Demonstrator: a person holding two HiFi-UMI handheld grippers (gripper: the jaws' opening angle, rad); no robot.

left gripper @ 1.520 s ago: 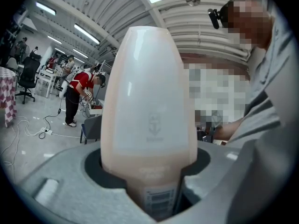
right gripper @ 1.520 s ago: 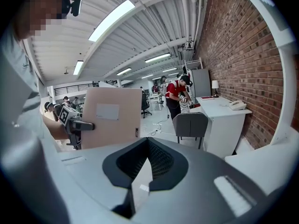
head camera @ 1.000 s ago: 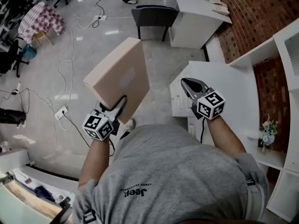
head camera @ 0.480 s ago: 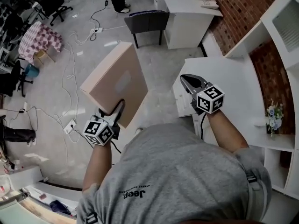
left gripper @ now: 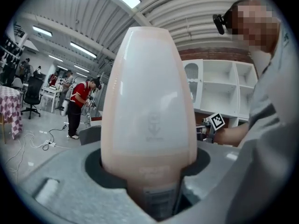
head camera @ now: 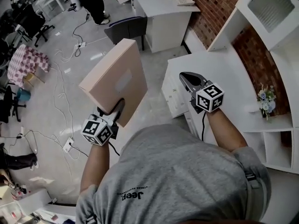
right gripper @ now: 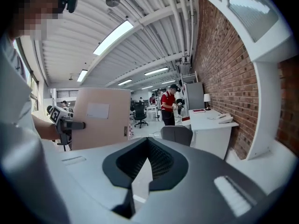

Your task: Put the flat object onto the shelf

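Left tongs (head camera: 117, 107) are clamped on the bottom edge of the flat cardboard box (head camera: 114, 80), and you can see the box wedged right between the jaws in the left gripper view (left gripper: 147, 101). The box is up in the air, standing on edge and leaning a bit, over the floor (head camera: 60, 78) just off the left edge of the white surface (head camera: 219, 73). Right tongs (head camera: 187, 77) are squeezed together with nothing in them, hanging over that surface near its left edge. The shelf (head camera: 229, 27) sits along the far right side, box nowhere near touching it.
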